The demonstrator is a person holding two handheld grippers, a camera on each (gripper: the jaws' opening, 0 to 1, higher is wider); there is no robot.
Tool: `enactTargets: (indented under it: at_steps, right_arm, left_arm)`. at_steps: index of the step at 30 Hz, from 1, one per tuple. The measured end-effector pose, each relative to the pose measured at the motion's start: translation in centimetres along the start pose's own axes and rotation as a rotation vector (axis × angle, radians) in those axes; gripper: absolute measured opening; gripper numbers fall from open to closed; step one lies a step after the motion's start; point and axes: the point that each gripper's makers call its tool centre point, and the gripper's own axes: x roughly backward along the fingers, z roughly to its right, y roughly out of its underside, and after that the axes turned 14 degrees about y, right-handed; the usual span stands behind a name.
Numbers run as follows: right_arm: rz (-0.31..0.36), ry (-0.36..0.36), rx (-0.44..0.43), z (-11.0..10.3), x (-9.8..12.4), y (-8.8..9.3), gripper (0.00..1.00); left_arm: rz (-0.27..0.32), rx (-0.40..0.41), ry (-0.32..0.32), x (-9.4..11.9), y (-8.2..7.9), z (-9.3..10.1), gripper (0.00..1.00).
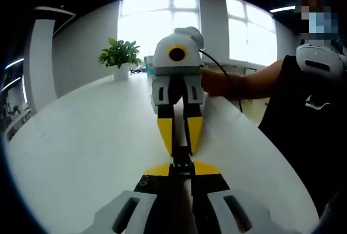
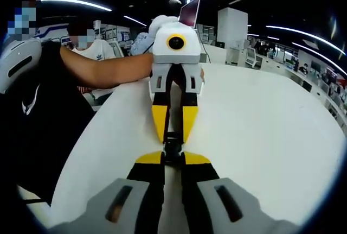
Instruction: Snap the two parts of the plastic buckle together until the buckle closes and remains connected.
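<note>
Left gripper [image 1: 181, 164] and right gripper [image 2: 173, 157] tip-to-tip, both gripping the buckle [image 1: 182, 159].

Grey-bodied hand-held gripper [image 1: 181, 174], yellow-and-black jaws; person's black sleeveless top [image 2: 32, 114].

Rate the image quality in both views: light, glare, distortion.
Left gripper view: the windows are blown out behind the plant, the table is evenly lit, and the fisheye curves its edge. Right gripper view: dimmer room with bright ceiling strips, a soft sheen on the table, and the buckle looks sharp between the two grippers.
</note>
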Motion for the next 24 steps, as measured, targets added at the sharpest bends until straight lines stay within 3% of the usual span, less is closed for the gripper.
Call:
enactTargets:
  at_steps: [5, 19, 24]
  right_arm:
    - [0.008, -0.004, 0.011, -0.5, 0.1, -0.8, 0.09]
    - [0.018, -0.009, -0.004, -1.0, 0.3, -0.5, 0.09]
    - [0.017, -0.001, -0.004, -1.0, 0.4, -0.3, 0.09]
  left_arm:
    - [-0.015, -0.011, -0.003, -1.5, -0.1, 0.3, 0.09]
    - [0.006, -0.004, -0.013, -0.5, -0.1, 0.3, 0.1]
    - [-0.001, -0.048, -0.025, -0.7, -0.3, 0.0, 0.12]
